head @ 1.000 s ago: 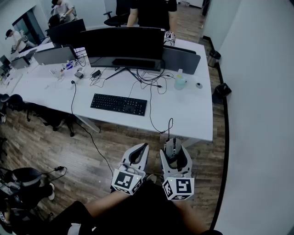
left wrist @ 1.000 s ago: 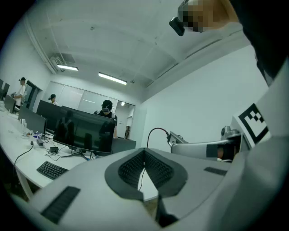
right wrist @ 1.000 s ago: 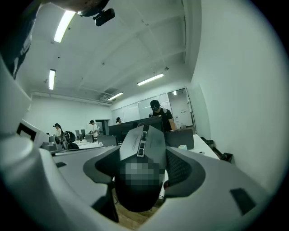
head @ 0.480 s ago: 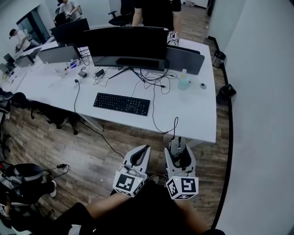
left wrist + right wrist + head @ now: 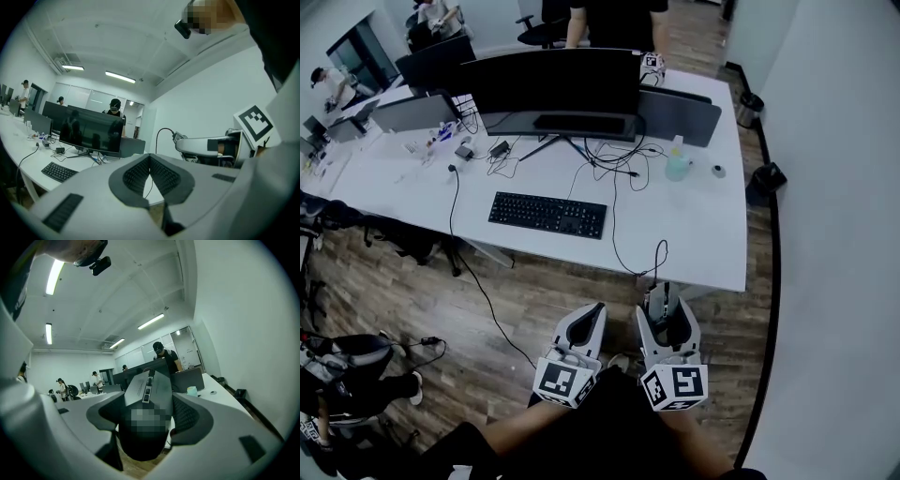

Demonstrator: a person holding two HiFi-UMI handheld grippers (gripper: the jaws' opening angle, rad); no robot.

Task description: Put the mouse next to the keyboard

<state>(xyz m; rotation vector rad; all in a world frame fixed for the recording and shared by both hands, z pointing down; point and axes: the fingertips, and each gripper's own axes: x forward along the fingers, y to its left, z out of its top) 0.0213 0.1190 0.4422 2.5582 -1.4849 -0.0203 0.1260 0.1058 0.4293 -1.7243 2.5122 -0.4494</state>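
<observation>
A grey and black wired mouse [image 5: 149, 394] sits between the jaws of my right gripper [image 5: 663, 314], which is shut on it; its cable [image 5: 619, 225] runs up onto the white desk [image 5: 703, 234]. My left gripper [image 5: 584, 323] hangs beside it, shut, with nothing between its pads [image 5: 138, 174]. Both grippers hover over the wooden floor in front of the desk's near edge. The black keyboard [image 5: 547, 214] lies on the desk, ahead and to the left, in front of a wide dark monitor [image 5: 551, 86].
Cables and small items [image 5: 469, 148] lie by the monitor foot. A pale bottle [image 5: 676, 166] stands at the desk's right back. A bin [image 5: 766, 178] sits by the right wall. A person [image 5: 609, 21] stands behind the desk; others are at the far left.
The view has shifted slightly; both grippers sit a little lower and nearer me in the frame. The mouse stays held in the right gripper.
</observation>
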